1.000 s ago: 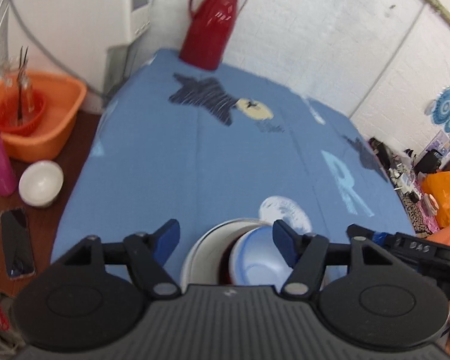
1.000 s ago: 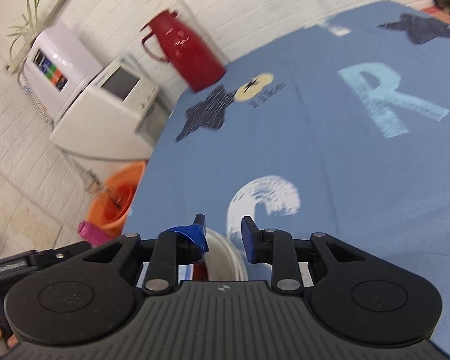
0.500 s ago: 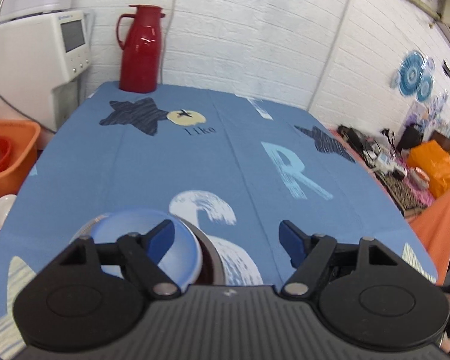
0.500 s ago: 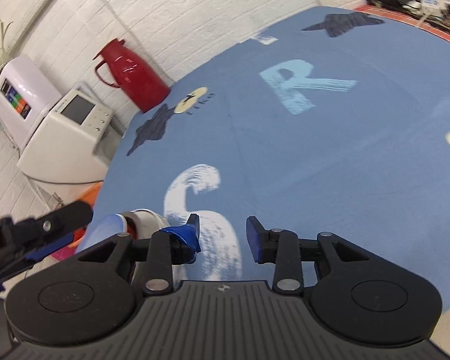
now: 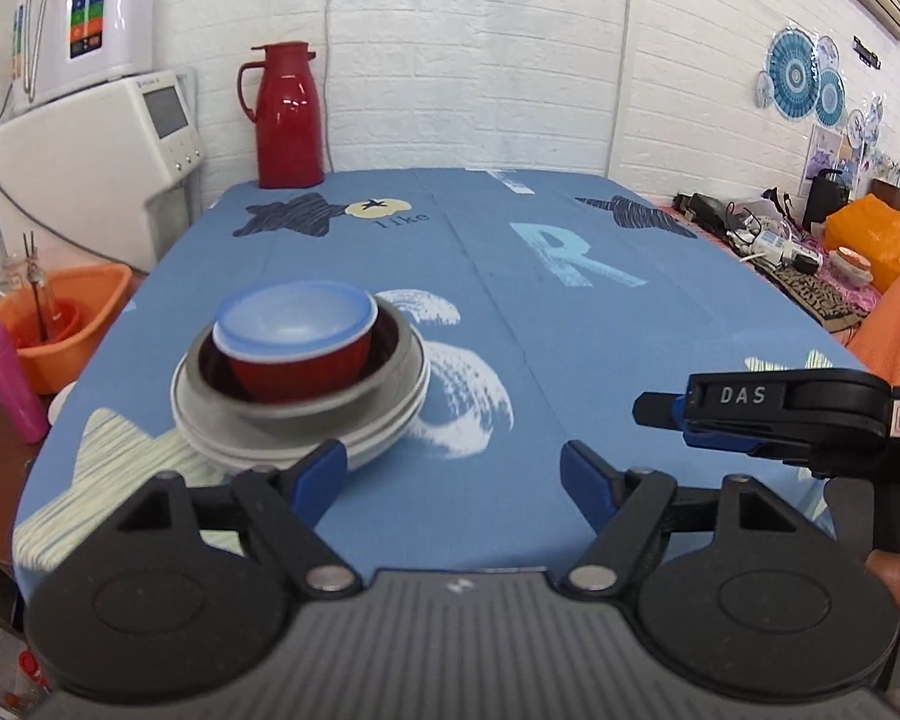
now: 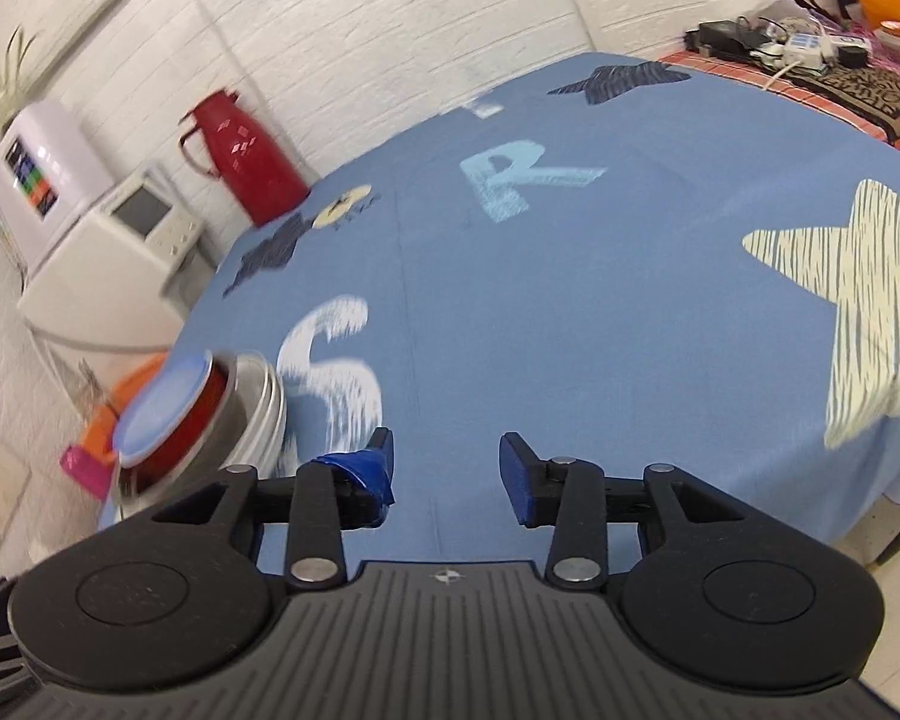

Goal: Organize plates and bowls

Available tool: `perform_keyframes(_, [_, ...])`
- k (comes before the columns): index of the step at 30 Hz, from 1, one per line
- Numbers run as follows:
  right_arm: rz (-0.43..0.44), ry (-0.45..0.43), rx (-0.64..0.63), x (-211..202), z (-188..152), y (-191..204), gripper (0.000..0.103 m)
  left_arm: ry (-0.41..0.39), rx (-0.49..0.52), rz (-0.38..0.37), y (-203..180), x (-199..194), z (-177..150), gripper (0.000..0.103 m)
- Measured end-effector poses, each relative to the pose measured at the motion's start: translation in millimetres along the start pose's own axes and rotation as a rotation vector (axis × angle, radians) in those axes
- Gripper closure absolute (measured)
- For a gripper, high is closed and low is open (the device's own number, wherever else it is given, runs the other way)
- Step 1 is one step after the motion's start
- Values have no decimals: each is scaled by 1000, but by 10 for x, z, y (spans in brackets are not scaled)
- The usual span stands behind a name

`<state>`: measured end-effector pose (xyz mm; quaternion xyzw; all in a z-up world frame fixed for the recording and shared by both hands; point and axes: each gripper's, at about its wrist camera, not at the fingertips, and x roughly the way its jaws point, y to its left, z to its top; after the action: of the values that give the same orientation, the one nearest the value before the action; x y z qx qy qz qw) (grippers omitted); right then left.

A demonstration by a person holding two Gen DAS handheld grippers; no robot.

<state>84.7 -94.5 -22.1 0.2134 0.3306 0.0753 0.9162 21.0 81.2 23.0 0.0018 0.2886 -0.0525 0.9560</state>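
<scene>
A stack of dishes stands near the table's front left: a pale blue bowl (image 5: 294,315) nested in a red bowl (image 5: 306,369), inside a grey bowl (image 5: 390,360), on white plates (image 5: 402,420). The same stack (image 6: 198,414) shows tilted at the left of the right wrist view. My left gripper (image 5: 453,471) is open, pulled back from the stack, with nothing between its fingers. My right gripper (image 6: 444,471) is open over bare blue cloth, to the right of the stack. Its body (image 5: 786,414) also shows at the right of the left wrist view.
The blue printed tablecloth (image 5: 540,324) covers the table. A red thermos (image 5: 287,114) stands at the far edge. An orange basin (image 5: 60,324) and a pink bottle (image 5: 9,384) sit off the table's left side. White appliances (image 5: 90,162) stand beyond; clutter (image 5: 810,264) lies at right.
Both grippers have drawn back from the stacked dishes and lifted. The stack stays on the cloth and now sits ahead-left of the left gripper. The right gripper's jaws have widened.
</scene>
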Motion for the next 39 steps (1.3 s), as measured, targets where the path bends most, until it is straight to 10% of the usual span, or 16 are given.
perform_keyframes(9, [-14,27,-109,-270,-573,129,79,-32,28,71,-45,-315,-452,25])
perform_keyframes(13, [-22,10,-160,-328,-678,222,77,-87,64,147,-92,-397,-507,4])
perform_keyframes(39, [-47,-13,-208,-306,-764,299,73,-83,44,178,-38,-403,-524,4])
